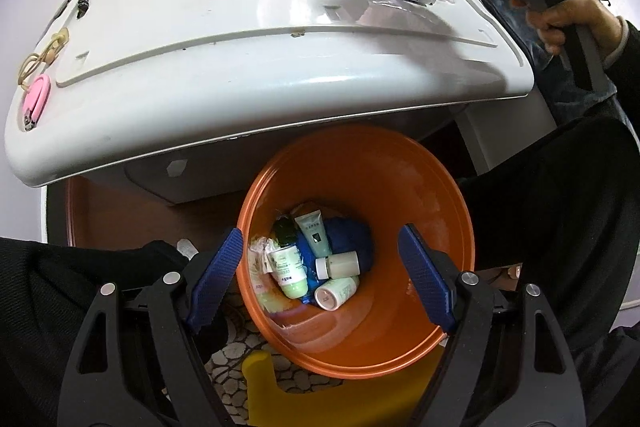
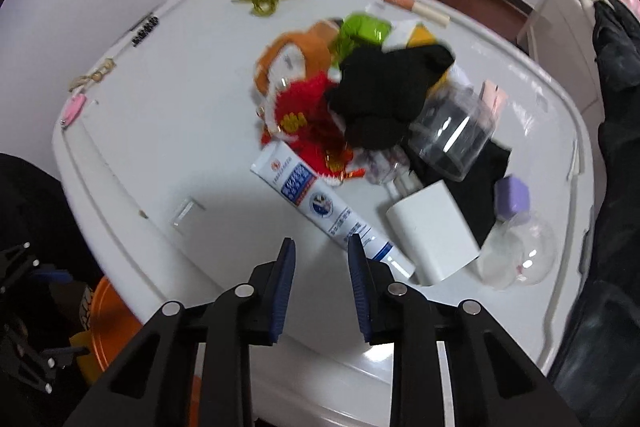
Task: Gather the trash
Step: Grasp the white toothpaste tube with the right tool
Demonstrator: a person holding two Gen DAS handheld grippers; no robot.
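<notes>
From the left wrist we look steeply down, close over the orange bin [image 1: 356,227] on the floor, with the white table [image 1: 240,39] stretching away in the upper half of that view. From the right wrist we look down at a slant, near the table's front edge, across its cluttered top toward the far wall. Both views share the tabletop, the white tube [image 2: 320,203] and the bin.

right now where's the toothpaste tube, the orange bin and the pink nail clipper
toothpaste tube [image 2: 316,201], right wrist view, printed middle
orange bin [image 1: 420,187], left wrist view, inner wall
pink nail clipper [image 1: 36,99], left wrist view, pink body
</notes>
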